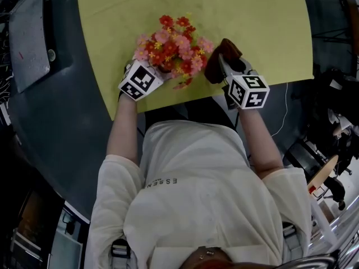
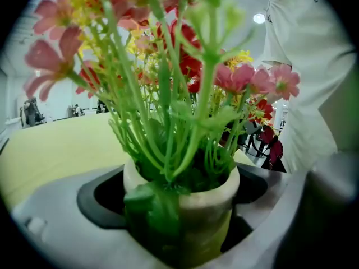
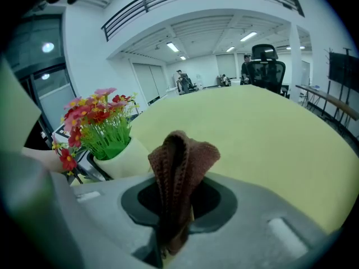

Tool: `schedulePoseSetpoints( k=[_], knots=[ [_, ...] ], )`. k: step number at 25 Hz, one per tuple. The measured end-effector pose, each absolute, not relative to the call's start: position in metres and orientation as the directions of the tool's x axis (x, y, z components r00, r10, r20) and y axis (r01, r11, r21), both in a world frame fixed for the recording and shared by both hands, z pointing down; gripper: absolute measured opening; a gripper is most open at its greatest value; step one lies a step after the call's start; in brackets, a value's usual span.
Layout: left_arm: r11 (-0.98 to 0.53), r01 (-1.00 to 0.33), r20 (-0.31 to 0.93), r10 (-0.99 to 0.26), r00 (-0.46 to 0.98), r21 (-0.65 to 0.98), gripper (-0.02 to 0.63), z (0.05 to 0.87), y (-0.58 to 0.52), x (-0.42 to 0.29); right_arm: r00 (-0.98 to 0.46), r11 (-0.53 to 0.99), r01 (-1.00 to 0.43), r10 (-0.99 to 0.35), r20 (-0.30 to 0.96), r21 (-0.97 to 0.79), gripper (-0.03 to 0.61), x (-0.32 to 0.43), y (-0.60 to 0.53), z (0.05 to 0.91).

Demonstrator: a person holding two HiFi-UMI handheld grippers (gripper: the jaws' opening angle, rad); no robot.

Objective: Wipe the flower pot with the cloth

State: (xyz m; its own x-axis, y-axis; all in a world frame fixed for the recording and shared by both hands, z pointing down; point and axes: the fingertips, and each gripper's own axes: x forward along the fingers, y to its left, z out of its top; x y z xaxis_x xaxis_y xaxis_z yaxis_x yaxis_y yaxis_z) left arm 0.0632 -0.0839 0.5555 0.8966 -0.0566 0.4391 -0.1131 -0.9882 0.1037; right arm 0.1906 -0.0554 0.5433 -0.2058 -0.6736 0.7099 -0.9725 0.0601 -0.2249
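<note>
- Count: one flower pot (image 2: 193,206), one cloth (image 3: 180,164), two tongs, one tabletop (image 1: 258,27).
- Left tongs (image 1: 157,70): closed on the flower pot. The left gripper view shows the cream pot body seated between the two jaws, one jaw against each side.
- Pot orientation: long axis runs base to mouth. The mouth faces up and away from the left tongs, and the base is down between the jaws. In the right gripper view the pot leans slightly, mouth tipped to the left of that view.
- Pot contents: one bunch of artificial flowers (image 1: 171,46) with green stems and red, pink and yellow blooms. The stems rise out of the mouth along the pot's axis and fan outward. One green leaf hangs over the near rim.
- Cannot tell whether the pot base rests on the tabletop or is held clear of it.
- Right tongs (image 1: 224,67): closed on the cloth. The brown knitted cloth is pinched at its lower end between the jaws.
- Cloth orientation: folded into a narrow loop. Its long axis runs straight out from the right tongs, and the rounded fold is the far end.
- Relative places: the pot sits to the left of the right tongs, near them. The cloth is just beside the blooms on their right side. No view shows cloth touching pot.
- Tabletop: yellow-green, lying beyond both tongs.
- Beyond the right tongs at the far edge of the tabletop: one black office chair (image 3: 268,58).
</note>
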Motion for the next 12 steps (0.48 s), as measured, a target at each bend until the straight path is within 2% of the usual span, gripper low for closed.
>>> schedulePoseSetpoints(
  k=[4, 12],
  knots=[
    [-0.981, -0.144, 0.408, -0.080, 0.909, 0.127, 0.558, 0.538, -0.085, 0.058, -0.223, 0.137, -0.975, -0.675, 0.704, -0.177, 0.057, 0.186, -0.063, 0.535],
    [-0.962, -0.247, 0.278, -0.207, 0.938, 0.116, 0.558, 0.464, -0.102, 0.059, -0.271, 0.237, -0.961, -0.700, 0.660, -0.143, 0.057, 0.173, -0.080, 0.514]
  ],
)
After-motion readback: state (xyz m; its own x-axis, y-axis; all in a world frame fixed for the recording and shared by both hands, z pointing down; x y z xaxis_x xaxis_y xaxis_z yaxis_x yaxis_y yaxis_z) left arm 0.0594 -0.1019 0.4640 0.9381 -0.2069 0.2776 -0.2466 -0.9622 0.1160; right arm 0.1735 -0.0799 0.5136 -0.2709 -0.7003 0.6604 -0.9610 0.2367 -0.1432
